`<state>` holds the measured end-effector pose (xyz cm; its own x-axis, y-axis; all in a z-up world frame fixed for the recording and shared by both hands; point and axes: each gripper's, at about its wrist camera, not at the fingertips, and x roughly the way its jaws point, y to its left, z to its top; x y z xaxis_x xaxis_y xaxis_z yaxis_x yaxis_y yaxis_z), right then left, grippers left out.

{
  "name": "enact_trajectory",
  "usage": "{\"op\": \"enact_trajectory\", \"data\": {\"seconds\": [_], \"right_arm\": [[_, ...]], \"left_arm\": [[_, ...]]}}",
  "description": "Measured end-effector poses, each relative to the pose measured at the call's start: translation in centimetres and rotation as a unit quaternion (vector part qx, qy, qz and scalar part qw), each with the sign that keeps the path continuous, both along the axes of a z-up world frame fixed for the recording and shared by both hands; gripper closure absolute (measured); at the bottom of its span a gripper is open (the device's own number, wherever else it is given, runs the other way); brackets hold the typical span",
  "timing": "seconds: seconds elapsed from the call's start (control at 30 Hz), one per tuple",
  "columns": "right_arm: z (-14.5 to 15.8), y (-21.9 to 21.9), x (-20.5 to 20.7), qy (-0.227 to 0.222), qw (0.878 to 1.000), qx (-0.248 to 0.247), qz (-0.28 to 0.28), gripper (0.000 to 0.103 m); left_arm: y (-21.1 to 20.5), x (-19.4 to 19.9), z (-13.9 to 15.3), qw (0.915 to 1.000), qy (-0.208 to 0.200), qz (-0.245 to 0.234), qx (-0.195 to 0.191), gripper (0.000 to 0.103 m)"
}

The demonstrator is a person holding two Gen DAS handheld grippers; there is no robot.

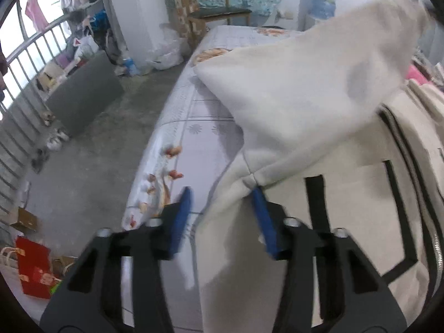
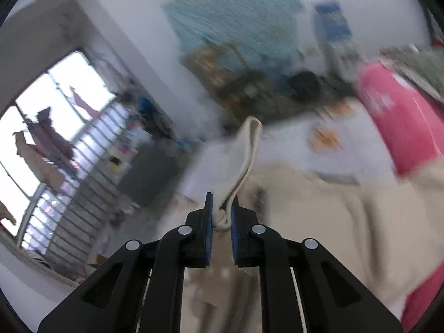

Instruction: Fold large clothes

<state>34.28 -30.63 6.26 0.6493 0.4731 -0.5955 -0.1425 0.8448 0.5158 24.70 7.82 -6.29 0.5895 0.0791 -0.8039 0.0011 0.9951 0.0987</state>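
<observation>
A cream jacket [image 1: 347, 194] with a black zip and black trim lies on the flowered bed sheet [image 1: 194, 116]. Its sleeve [image 1: 305, 83] is lifted and stretches up to the right. My left gripper [image 1: 223, 208] sits at the shoulder seam with the jacket's edge between its blue pads. The right pad touches the cloth, the left pad stands apart, so the jaws are open. In the right wrist view my right gripper [image 2: 222, 208] is shut on a bunched fold of the cream cloth [image 2: 247, 149], which rises from the pads. The jacket body [image 2: 319, 208] lies below it, blurred.
A pink garment [image 2: 402, 116] lies on the bed at the right. The bed's left edge drops to a concrete floor with a grey board [image 1: 83, 94], a red bag [image 1: 33, 272] and a railing [image 1: 22, 83]. A wooden chair [image 1: 219, 11] stands beyond the bed.
</observation>
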Motion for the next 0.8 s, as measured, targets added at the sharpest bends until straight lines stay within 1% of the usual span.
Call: {"op": "enact_trajectory", "data": {"seconds": [0.03, 0.07, 0.13, 0.17, 0.2, 0.23, 0.27, 0.3, 0.37, 0.43, 0.5, 0.53, 0.57, 0.6, 0.67, 0.7, 0.77, 0.8], "right_arm": [[-2.4, -0.8, 0.0, 0.033, 0.999, -0.006, -0.005, 0.092], [-6.1, -1.8, 0.0, 0.087, 0.996, -0.021, -0.012, 0.092], [-10.6, -2.9, -0.1, 0.148, 0.987, -0.053, -0.026, 0.092], [-11.7, -3.1, -0.2, 0.159, 0.985, -0.056, -0.028, 0.092], [-12.3, -3.6, -0.3, 0.161, 0.985, -0.045, -0.030, 0.092], [-11.9, -3.7, -0.4, 0.154, 0.987, -0.035, -0.030, 0.092], [-10.9, -3.7, -0.4, 0.133, 0.990, -0.027, -0.025, 0.092], [-9.9, -3.5, -0.5, 0.116, 0.993, -0.026, -0.021, 0.092], [-8.9, -3.7, -0.7, 0.101, 0.994, -0.026, -0.016, 0.092], [-9.8, -3.9, -0.7, 0.114, 0.993, -0.030, -0.017, 0.092], [-12.1, -4.2, -0.5, 0.152, 0.987, -0.052, -0.028, 0.092], [-12.9, -4.6, -0.3, 0.168, 0.983, -0.059, -0.033, 0.091], [-13.8, -4.7, -0.3, 0.179, 0.982, -0.055, -0.033, 0.090], [-13.4, -4.7, -0.7, 0.176, 0.983, -0.049, -0.034, 0.089], [-12.8, -4.8, -1.0, 0.159, 0.985, -0.047, -0.035, 0.085], [-12.5, -4.8, -1.1, 0.155, 0.986, -0.049, -0.037, 0.080], [-11.9, -4.9, -1.4, 0.147, 0.986, -0.066, -0.044, 0.080], [-11.7, -4.8, -1.6, 0.143, 0.985, -0.082, -0.049, 0.079]], "left_arm": [[0.1, -0.1, 0.1, 1.0000, 0.000, 0.004, 0.006, 0.074], [0.2, -0.1, 0.1, 1.0000, 0.000, 0.005, 0.006, 0.075], [0.6, -0.5, 0.2, 0.9999, -0.001, 0.011, 0.001, 0.076], [0.6, -0.7, 0.2, 0.9999, -0.002, 0.013, 0.002, 0.077], [0.6, -0.7, 0.3, 0.9999, -0.003, 0.013, 0.003, 0.078], [0.6, -0.7, 0.3, 0.9999, -0.002, 0.014, 0.004, 0.079], [0.6, -0.6, 0.3, 0.9999, -0.001, 0.014, 0.004, 0.080], [0.8, -0.8, 0.4, 0.9999, 0.000, 0.016, 0.000, 0.082], [1.2, -0.3, 0.4, 0.9998, 0.003, 0.019, -0.005, 0.084], [1.6, -0.5, 0.5, 0.9996, 0.006, 0.023, -0.011, 0.087], [2.5, -0.6, 0.6, 0.9993, 0.013, 0.030, -0.020, 0.090], [3.0, -0.8, 0.8, 0.9989, 0.018, 0.029, -0.033, 0.090], [3.4, -1.0, 1.0, 0.9984, 0.022, 0.028, -0.044, 0.090], [4.0, -1.3, 1.6, 0.9977, 0.025, 0.024, -0.058, 0.090], [5.0, -2.0, 3.4, 0.9962, 0.017, 0.015, -0.084, 0.090], [5.3, -2.2, 4.0, 0.9954, 0.014, 0.012, -0.094, 0.090], [5.9, -2.4, 5.6, 0.9937, 0.004, 0.012, -0.111, 0.090], [6.0, -2.5, 6.0, 0.9934, 0.000, 0.011, -0.114, 0.089]]}}
